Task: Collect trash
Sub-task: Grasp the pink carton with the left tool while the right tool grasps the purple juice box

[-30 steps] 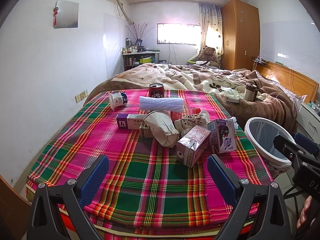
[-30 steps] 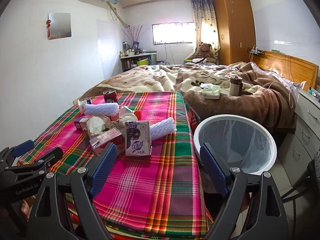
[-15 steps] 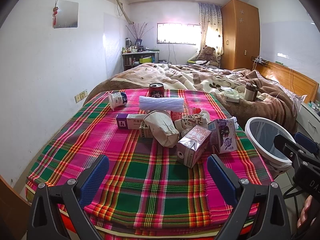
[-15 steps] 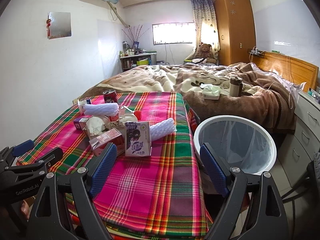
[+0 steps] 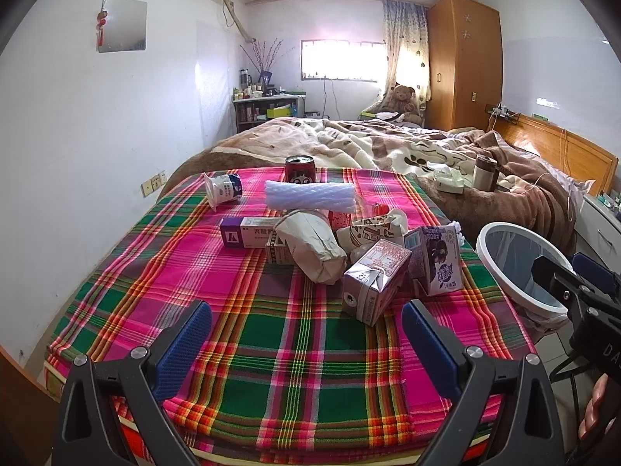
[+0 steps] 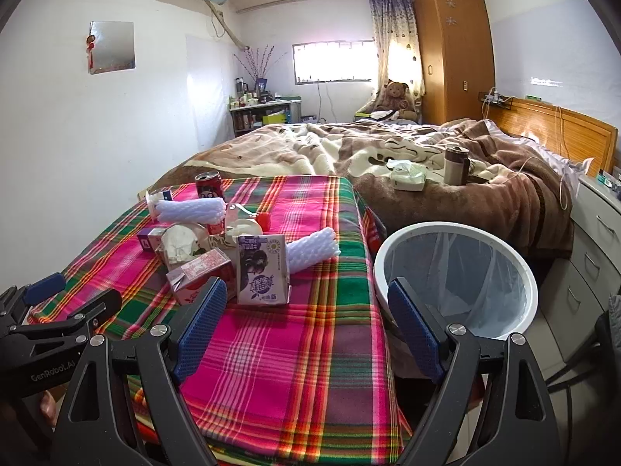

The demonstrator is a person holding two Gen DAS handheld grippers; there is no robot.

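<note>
Plaid tabletop (image 5: 271, 334) carries the trash pile (image 5: 341, 240) mid-surface, left hand-held gripper (image 5: 306, 341) and right hand-held gripper (image 6: 306, 322) both level, spread, empty, short of it, white bin (image 6: 458, 233) just beside the tabletop's right edge.

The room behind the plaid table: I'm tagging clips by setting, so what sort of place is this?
Most likely a lived-in bedroom: an unmade bed under brown patterned blankets, a tall wooden wardrobe, a brown teddy bear.

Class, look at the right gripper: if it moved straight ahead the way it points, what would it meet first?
Probably the edge of the plaid table cover between its open fingers, with the white bin just right; depth is unclear.
</note>
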